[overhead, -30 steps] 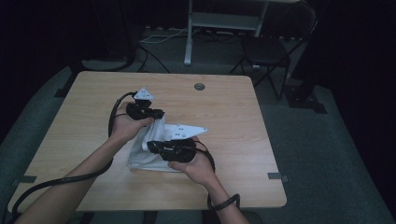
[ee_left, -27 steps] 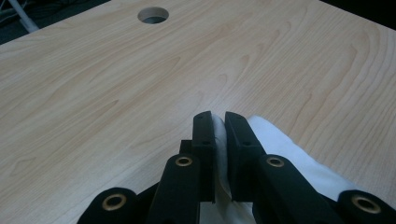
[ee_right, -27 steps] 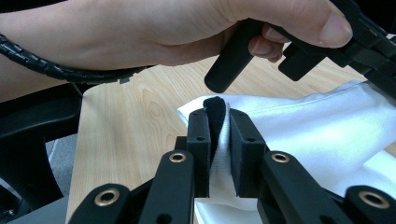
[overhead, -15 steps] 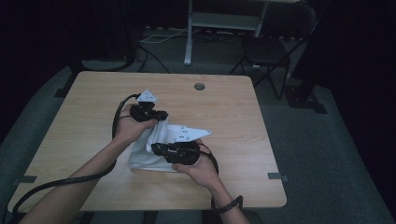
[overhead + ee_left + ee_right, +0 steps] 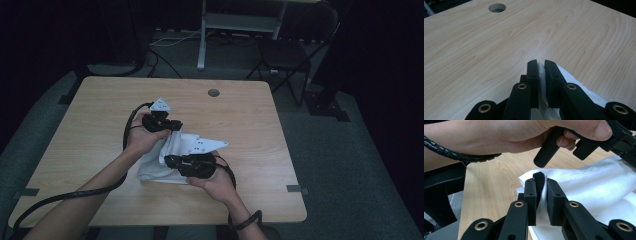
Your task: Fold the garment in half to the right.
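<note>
A white cloth (image 5: 159, 162) lies bunched on the wooden table (image 5: 90, 125), between the two hands. My left gripper (image 5: 176, 125) is shut on one edge of the cloth (image 5: 579, 85), which is pinched between its jaws just above the tabletop. My right gripper (image 5: 169, 161) is shut on another fold of the cloth (image 5: 596, 187); white fabric sits squeezed between its pads. In the right gripper view the person's left hand (image 5: 506, 132) and the left gripper's handle hang just above and beyond the jaws.
A round cable hole (image 5: 213, 92) sits near the table's far edge. Black cables (image 5: 75, 195) trail from both grippers toward the near edge. Beyond the table stand a dark chair (image 5: 285, 55) and a metal stand (image 5: 202, 35).
The right gripper has shifted slightly left and toward the left hand, drawing the cloth in with it. The left gripper has barely moved.
</note>
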`<state>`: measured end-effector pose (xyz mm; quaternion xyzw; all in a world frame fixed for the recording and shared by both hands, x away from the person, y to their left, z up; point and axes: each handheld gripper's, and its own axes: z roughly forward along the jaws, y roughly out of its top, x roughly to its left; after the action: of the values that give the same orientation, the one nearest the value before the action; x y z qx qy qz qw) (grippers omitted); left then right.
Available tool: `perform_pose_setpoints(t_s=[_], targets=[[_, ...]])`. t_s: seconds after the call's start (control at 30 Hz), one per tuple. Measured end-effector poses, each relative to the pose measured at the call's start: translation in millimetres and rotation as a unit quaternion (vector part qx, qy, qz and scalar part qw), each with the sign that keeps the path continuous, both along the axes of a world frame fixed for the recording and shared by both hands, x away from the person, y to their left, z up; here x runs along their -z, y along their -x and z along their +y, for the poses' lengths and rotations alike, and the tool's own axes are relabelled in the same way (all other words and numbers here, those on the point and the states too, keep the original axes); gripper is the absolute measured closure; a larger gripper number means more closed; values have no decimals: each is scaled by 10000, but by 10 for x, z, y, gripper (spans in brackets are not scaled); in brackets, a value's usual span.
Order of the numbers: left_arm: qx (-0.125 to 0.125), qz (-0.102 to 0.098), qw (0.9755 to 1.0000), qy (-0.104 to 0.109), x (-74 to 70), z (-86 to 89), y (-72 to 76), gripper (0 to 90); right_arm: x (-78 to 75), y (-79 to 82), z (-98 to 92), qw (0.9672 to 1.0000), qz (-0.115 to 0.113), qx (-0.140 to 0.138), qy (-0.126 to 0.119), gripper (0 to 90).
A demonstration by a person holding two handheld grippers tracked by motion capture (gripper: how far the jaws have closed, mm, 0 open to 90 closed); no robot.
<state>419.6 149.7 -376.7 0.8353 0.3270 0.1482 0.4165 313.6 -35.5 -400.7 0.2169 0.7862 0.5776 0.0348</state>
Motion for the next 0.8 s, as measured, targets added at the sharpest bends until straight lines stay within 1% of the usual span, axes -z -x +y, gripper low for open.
perform_pose_setpoints(t_s=[0.03,0.33,0.4,0.47,0.8], targets=[[10,-19,10000,-9,7,-5,-4,833,5,1,-5,10000,3,4,1,801],[29,40,10000,13,57,-45,-15,830,73,7,-68,10000,71,43,22,800],[44,35,10000,-12,66,-53,-16,830,84,7,-75,9999,90,51,19,800],[36,38,10000,30,78,-66,-16,829,88,6,-85,9999,99,48,43,799],[64,71,9999,45,120,-95,-17,826,128,10,-127,9998,161,71,93,798]])
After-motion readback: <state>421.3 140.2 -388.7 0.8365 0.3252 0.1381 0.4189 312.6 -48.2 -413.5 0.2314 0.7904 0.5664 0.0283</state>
